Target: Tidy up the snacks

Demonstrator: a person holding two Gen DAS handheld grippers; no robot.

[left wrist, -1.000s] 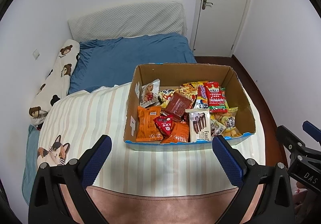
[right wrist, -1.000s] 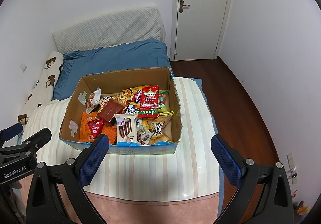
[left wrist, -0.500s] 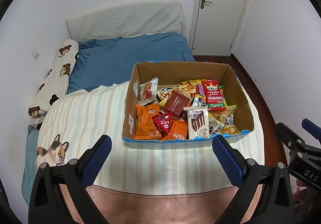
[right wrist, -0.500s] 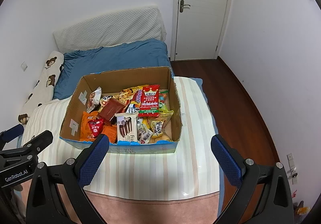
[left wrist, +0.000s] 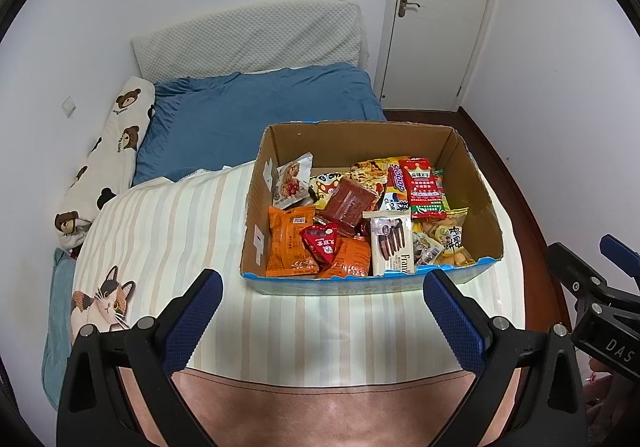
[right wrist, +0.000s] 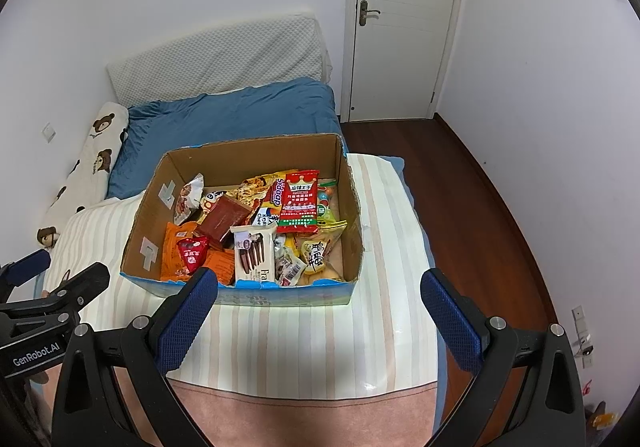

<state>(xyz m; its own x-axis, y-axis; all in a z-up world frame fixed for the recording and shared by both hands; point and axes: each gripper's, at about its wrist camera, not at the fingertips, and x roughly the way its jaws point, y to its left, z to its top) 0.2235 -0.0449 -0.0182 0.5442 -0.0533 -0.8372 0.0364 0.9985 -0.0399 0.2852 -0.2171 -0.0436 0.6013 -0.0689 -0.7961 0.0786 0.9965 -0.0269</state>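
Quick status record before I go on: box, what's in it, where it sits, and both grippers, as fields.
container: open cardboard box, flaps off, blue band along its near edge
contents: loose mixed snack packets; orange packet at near left, white chocolate-biscuit packet near middle, red packet toward far right
support: striped sheet on a bed
left gripper: open, empty, short of the box
right gripper: open, empty, short of the box
snacks outside box: none seen

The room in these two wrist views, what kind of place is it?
Most likely a bedroom in a home. A bed with a blue duvet and a bear-print white pillow fills the room, a closed white door stands behind it, and the open cardboard box of snack packets sits on a striped cover.
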